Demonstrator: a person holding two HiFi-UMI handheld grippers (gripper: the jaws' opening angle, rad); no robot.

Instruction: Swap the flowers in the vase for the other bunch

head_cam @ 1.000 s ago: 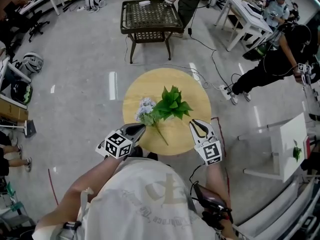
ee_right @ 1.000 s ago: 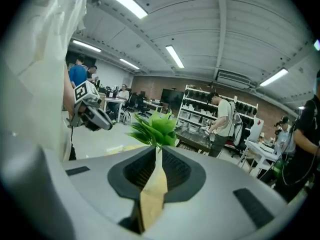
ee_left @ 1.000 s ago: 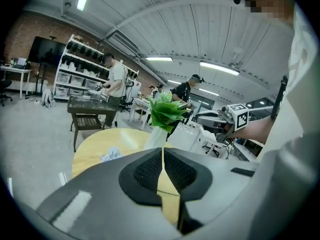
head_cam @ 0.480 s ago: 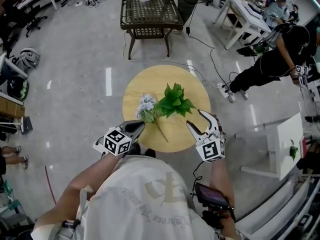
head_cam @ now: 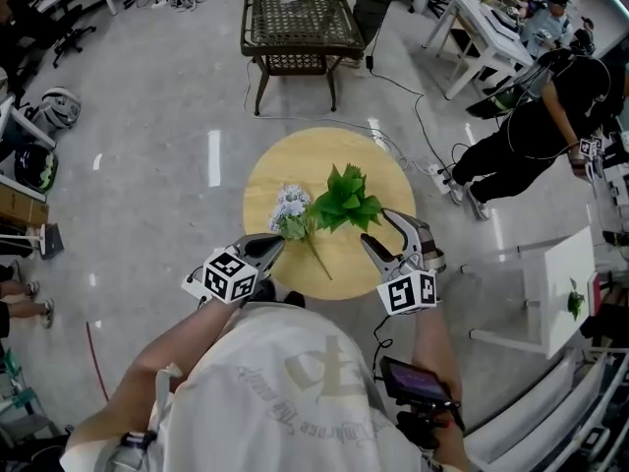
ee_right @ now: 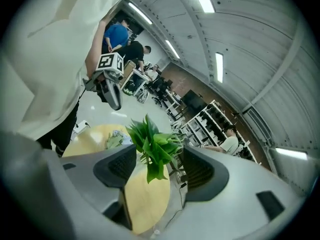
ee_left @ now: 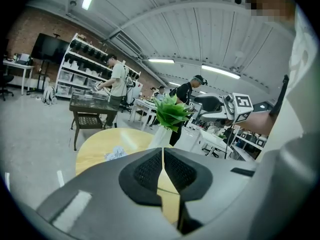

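Observation:
A green leafy bunch [head_cam: 344, 200] stands in a white vase [ee_left: 161, 134] on the round wooden table [head_cam: 295, 160]; from above the leaves hide the vase. A pale blue flower bunch [head_cam: 290, 209] lies on the tabletop left of it, stem toward me. My left gripper [head_cam: 276, 249] is shut and empty at the table's near edge, just short of the pale flowers. My right gripper [head_cam: 381, 231] is near the table's right front, beside the leaves. Its jaws have just been opening and stand wide with nothing gripped; the leaves [ee_right: 152, 146] show in the gap, farther off.
A dark wicker side table [head_cam: 300, 28] stands beyond the round table. White desks [head_cam: 486, 37] and a person in black [head_cam: 536, 126] are at the right, with cables and a power strip [head_cam: 437, 175] on the floor. Another white table [head_cam: 565, 283] is near my right.
The right gripper's jaws went from shut to wide open, and it rolled and shifted slightly up toward the leaves. The left gripper, the flowers and the vase stayed put.

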